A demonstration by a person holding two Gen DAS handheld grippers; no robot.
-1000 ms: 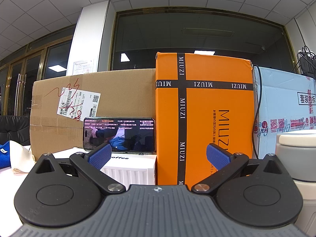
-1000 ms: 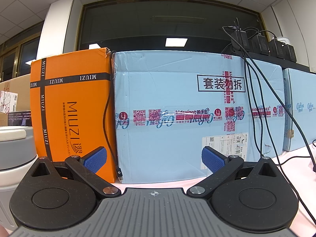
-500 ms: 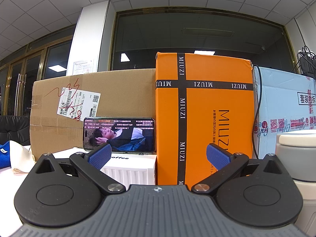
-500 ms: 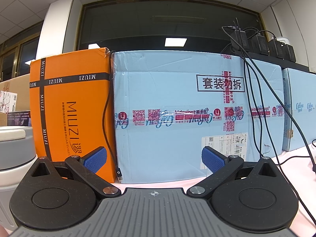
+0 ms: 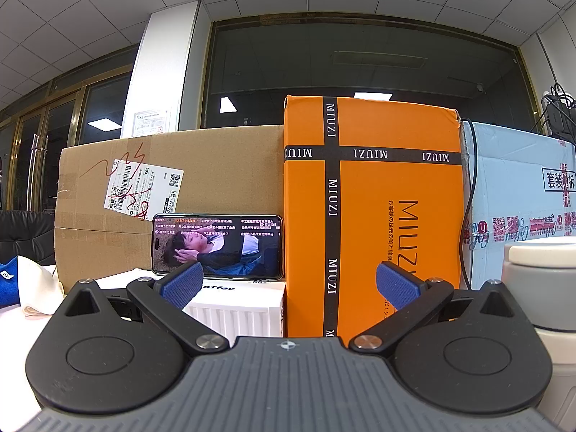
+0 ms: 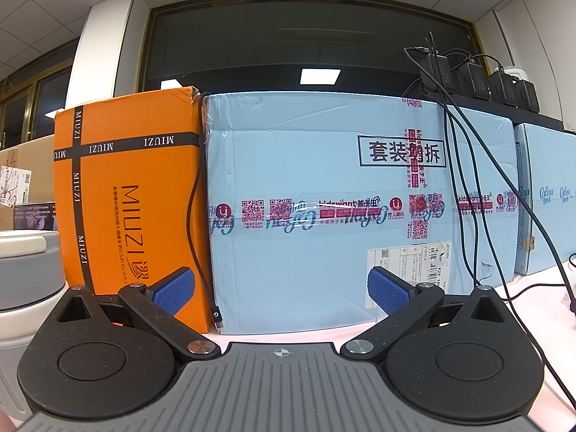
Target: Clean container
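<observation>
A grey and white lidded container [image 5: 543, 288] stands at the right edge of the left wrist view, and the same container [image 6: 25, 288] shows at the left edge of the right wrist view. It sits between my two grippers. My left gripper [image 5: 288, 284] is open, its blue pads apart with nothing between them. My right gripper [image 6: 280, 289] is open too and holds nothing. A white cloth [image 5: 36, 288] lies at the far left beside something blue [image 5: 7, 284].
Boxes line the back: a brown carton [image 5: 216, 180], an orange MIUZI box [image 5: 370, 216], a light blue carton [image 6: 342, 208]. A phone [image 5: 217, 244] playing video stands on a white box [image 5: 234, 302]. Black cables [image 6: 475, 198] hang down at right.
Neither gripper has moved. Only the picture on the phone screen has changed.
</observation>
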